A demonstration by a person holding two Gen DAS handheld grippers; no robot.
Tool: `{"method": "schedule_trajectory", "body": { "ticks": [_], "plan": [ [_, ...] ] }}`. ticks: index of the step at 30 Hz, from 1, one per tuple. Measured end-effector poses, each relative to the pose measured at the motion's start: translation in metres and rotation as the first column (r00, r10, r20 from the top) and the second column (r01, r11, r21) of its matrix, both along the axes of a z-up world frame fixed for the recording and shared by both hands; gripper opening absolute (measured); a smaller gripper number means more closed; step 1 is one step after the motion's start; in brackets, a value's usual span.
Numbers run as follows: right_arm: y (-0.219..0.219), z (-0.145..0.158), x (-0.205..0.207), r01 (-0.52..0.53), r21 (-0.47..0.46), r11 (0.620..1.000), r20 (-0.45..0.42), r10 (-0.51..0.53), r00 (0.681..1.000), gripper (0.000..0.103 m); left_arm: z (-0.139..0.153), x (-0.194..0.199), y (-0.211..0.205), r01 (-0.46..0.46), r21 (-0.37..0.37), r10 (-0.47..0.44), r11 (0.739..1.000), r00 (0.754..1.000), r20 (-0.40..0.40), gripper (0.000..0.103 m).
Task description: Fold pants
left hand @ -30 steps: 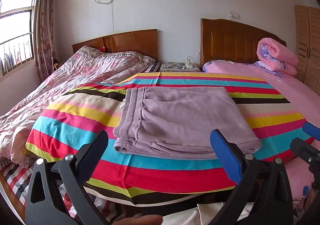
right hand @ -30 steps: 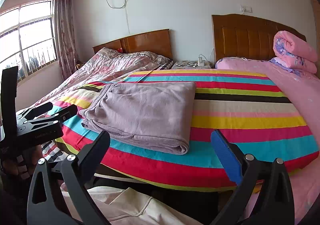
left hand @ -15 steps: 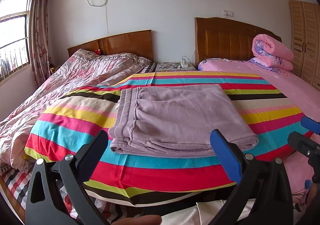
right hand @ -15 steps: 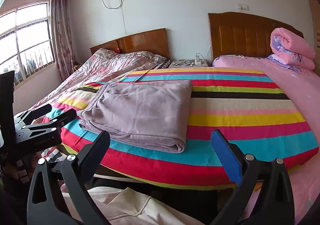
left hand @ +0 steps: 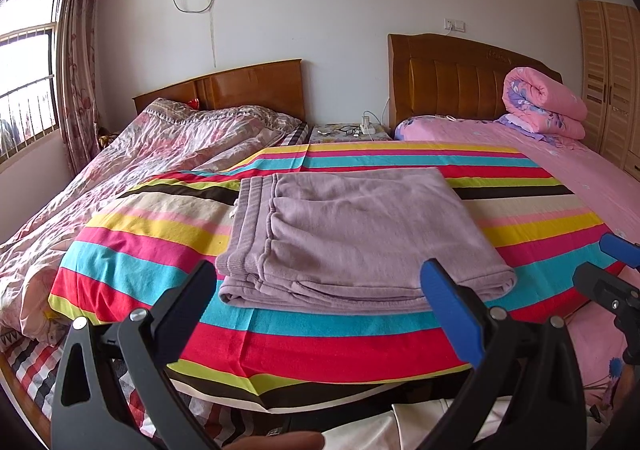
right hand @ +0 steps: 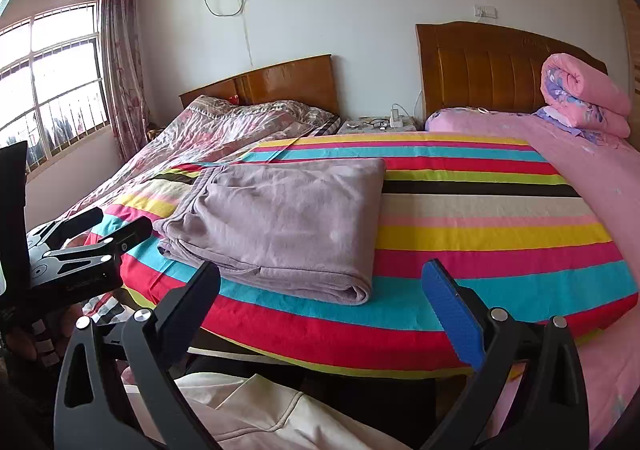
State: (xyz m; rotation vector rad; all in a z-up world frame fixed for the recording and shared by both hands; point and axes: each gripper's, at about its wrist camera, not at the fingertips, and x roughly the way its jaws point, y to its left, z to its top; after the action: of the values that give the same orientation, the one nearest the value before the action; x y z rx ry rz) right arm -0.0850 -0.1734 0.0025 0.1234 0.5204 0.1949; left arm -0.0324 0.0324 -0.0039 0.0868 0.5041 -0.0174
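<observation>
Both claws spread, gripping nothing: left claw and right claw hang off the bed's near edge. I see the pants folded flat on the striped sheet, clear of both claws.

Both views tilted up slightly; folded pants sit marginally lower in frame, otherwise undisturbed.
</observation>
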Motion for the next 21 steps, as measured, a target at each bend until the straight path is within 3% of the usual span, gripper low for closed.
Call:
{"method": "schedule_trajectory", "body": {
  "ticks": [21],
  "plan": [
    [0.0018,-0.0019,0.0000,0.001,0.002,1.000,-0.005,-0.001,1.000,0.098,-0.0019,0.0010,-0.0012,0.011,0.000,-0.011,1.000,1.000,-0.002,0.102]
  ]
}}
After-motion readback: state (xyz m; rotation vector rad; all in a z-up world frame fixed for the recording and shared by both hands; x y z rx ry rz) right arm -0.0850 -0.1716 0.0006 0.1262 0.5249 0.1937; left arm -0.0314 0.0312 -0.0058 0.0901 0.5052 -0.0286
